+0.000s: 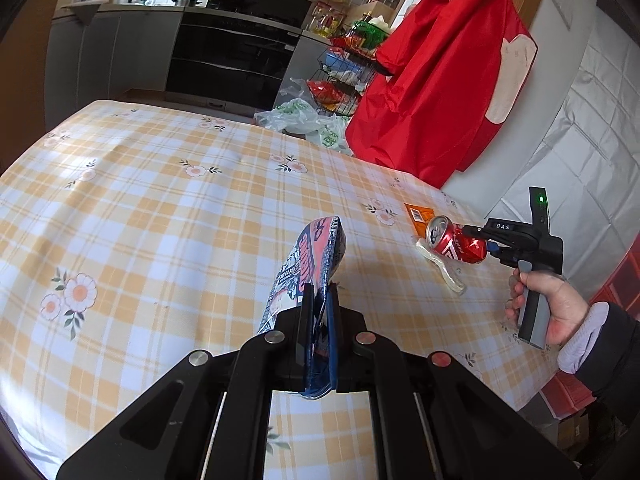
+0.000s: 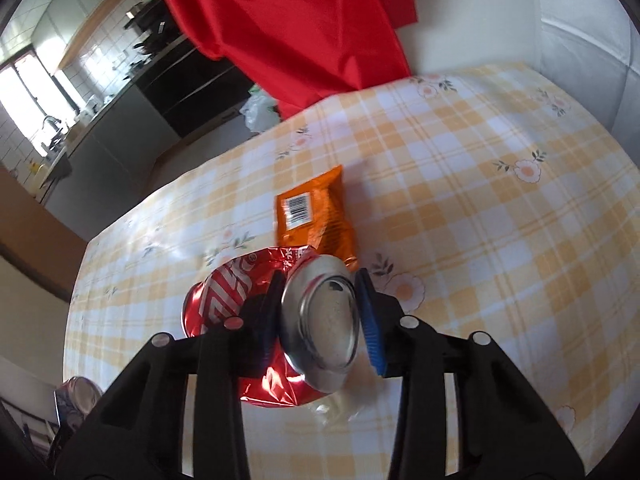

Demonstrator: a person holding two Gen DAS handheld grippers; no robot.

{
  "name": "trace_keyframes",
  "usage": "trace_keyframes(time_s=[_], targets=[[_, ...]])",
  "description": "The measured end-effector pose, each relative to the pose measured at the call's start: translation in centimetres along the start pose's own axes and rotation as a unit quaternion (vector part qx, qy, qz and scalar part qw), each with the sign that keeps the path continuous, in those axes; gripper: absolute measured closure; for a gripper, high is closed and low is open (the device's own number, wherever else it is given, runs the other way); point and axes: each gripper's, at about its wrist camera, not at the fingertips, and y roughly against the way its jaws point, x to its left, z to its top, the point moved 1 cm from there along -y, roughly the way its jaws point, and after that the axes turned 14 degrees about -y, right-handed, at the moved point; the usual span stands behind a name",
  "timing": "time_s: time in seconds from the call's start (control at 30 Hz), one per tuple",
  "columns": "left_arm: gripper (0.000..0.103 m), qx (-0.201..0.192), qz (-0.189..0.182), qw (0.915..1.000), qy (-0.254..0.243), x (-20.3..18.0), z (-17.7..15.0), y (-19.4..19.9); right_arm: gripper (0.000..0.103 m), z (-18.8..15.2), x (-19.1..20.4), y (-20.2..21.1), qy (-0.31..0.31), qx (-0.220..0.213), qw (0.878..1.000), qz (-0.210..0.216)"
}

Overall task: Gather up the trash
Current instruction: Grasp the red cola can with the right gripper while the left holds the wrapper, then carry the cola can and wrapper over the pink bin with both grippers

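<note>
Crushed red can [image 2: 280, 312] was squeezed by the right gripper [image 2: 320, 316] near the table's [image 1: 160, 200] right edge; it could slip, being dented. A flat wrapper [image 1: 308, 272] was pinched in the left gripper [image 1: 318, 320].

The table [image 1: 160, 200] wears a yellow-and-white plaid cloth dotted with white, orange-centred flowers. A crushed soda can [image 2: 240, 292] is shiny red with white stripes and a silver end. Just beyond it lies an orange snack packet [image 2: 320, 216] bearing a white barcode patch. A flattened wrapper [image 1: 308, 268] is printed in blue, red and white. A plain red cloth [image 1: 436, 80] hangs behind.
</note>
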Motion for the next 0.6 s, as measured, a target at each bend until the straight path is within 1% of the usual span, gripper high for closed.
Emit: trace_keyframes(time_s=[0.2, 0.33, 0.5, 0.6], targets=[[0.097, -0.016, -0.003, 0.9999, 0.002, -0.6, -0.5, 3.0, 0.065, -1.7, 2.0, 3.4, 0.040, -0.008, 0.999, 0.024], [0.097, -0.029, -0.004, 0.9996, 0.001, -1.1, -0.9, 5.5, 0.065, -3.3, 3.8, 6.6, 0.072, -0.018, 0.996, 0.047], [0.097, -0.040, -0.004, 0.9992, 0.000, -1.9, -1.9, 8.8, 0.065, -6.2, 6.3, 11.7, 0.134, -0.039, 0.987, 0.075], [0.097, -0.048, -0.003, 0.9989, 0.000, -2.4, -2.6, 11.0, 0.065, -8.4, 7.6, 15.1, 0.174, -0.056, 0.979, 0.091]])
